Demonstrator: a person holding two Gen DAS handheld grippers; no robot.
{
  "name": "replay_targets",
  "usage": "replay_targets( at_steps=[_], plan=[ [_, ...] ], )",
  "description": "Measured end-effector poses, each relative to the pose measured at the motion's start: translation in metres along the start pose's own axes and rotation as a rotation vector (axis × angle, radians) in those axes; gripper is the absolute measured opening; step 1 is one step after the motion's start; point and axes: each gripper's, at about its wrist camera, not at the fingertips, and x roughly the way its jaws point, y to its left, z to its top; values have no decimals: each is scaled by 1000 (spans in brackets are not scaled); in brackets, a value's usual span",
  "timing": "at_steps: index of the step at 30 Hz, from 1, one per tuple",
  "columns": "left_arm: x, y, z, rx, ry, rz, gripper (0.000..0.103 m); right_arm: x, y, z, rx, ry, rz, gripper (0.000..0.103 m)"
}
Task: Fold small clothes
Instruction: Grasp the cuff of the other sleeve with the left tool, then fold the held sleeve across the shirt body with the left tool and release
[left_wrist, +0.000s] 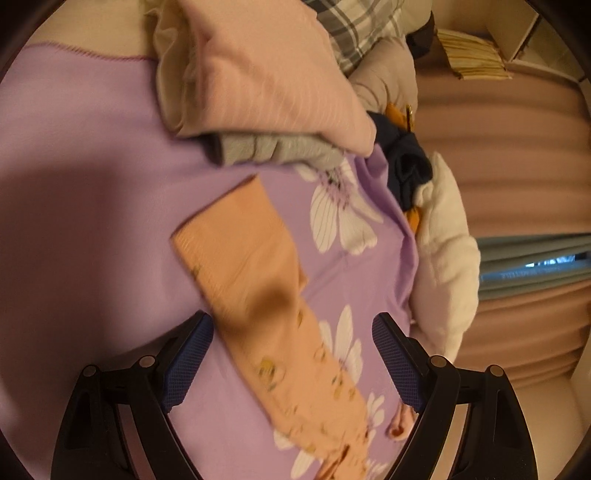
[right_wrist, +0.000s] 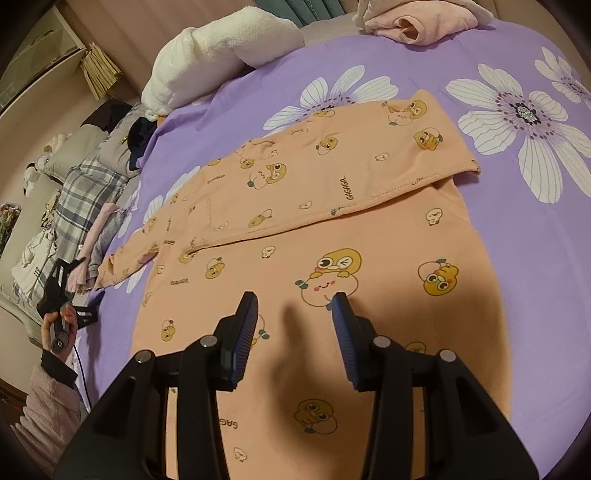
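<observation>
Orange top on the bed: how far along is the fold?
Done: one sleeve lies folded across the orange top. In hand: nothing; the right gripper is open above the body, and the left gripper is open over the other sleeve, which sticks out unfolded. Left: that sleeve, then the body folds.

Purple floral bedsheet (right_wrist: 517, 258) covers the bed. White fluffy blanket (right_wrist: 229, 48) rolled at its edge; grey plaid fabric (right_wrist: 85, 199) beside it; fringed cushion (left_wrist: 472, 59) beyond.

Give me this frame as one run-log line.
garment: orange top flat on purple sheet, one sleeve folded across | left gripper: open over other sleeve | right gripper: open, holding nothing
</observation>
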Motion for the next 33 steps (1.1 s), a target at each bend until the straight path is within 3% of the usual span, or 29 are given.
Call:
replay_targets(
  at_steps=[6, 7, 9, 12, 17, 22, 24, 28, 33],
  plan=[
    [6, 0, 12, -9, -31, 9, 83, 4, 3, -1, -12, 11, -18, 43],
    [6, 0, 13, -6, -37, 26, 74, 5, 3, -1, -15, 13, -23, 43],
    [9, 3, 13, -9, -34, 70, 45, 6, 5, -2, -19, 15, -29, 43],
    [8, 14, 13, -14, -34, 123, 20, 6, 7, -1, -27, 16, -31, 45],
    [0, 14, 9, 10, -58, 146, 11, 8, 7, -2, -31, 21, -32, 45],
    [-10, -20, -2, 137, -89, 185, 7, 6, 8, -3, -29, 17, -22, 45],
    [-15, -45, -14, 236, -94, 193, 7, 5, 9, -4, -31, 14, -21, 46],
    [-22, -92, -46, 388, -65, 142, 7, 2, 7, -6, -21, 6, -10, 46],
    [-15, -137, -92, 507, 8, 86, 7, -4, 7, -10, -15, -5, 16, 46]
  ],
)
